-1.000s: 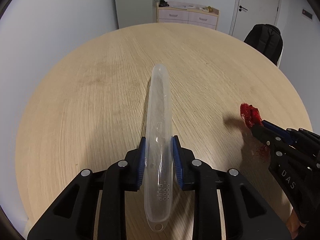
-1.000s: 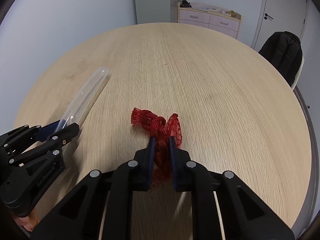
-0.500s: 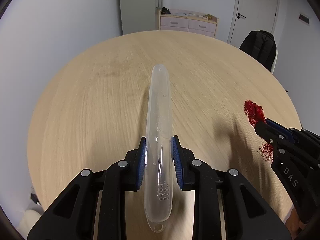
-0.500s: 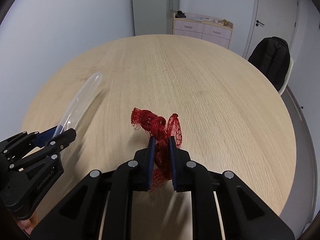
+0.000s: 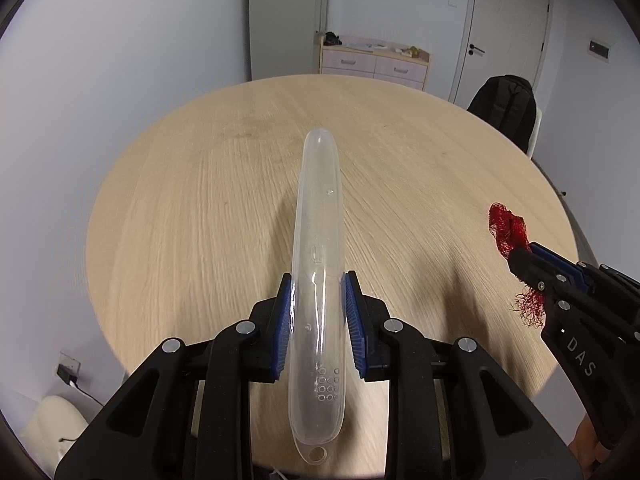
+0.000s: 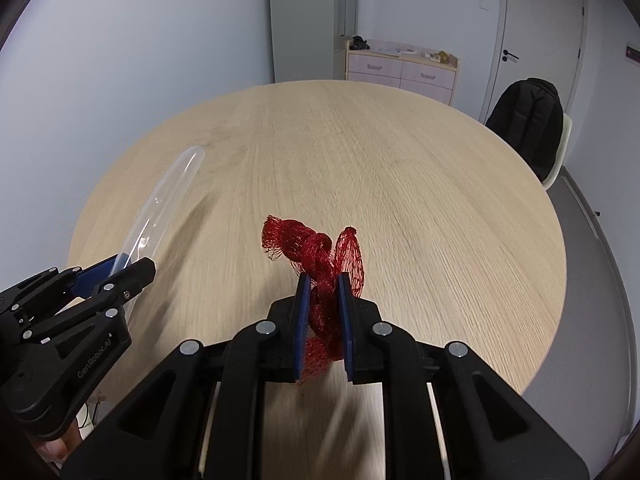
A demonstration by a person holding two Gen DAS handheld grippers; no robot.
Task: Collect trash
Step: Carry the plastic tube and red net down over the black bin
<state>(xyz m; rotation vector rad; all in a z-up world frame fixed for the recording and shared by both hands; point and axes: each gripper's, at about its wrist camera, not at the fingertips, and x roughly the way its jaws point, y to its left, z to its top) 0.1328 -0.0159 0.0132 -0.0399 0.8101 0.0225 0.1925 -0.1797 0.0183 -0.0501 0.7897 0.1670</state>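
Both sets of jaws are clamped on trash: the left gripper point(image 5: 318, 320) pinches a long clear plastic case point(image 5: 318, 260) near its rear end, and the right gripper point(image 6: 323, 320) squeezes a wad of red mesh netting point(image 6: 316, 256). Both pieces hang clear above the round wooden table point(image 5: 200, 220), whose top shows no other litter. This looks like the carry step; next, a bin must be found, and none is in view.

Clear elongated plastic case point(image 5: 318, 264), lengthwise toward 12 o'clock, raised off the surface point(image 5: 200, 220). Red mesh netting point(image 6: 320, 264), bunched and twisted, at its 3 o'clock, likewise raised.
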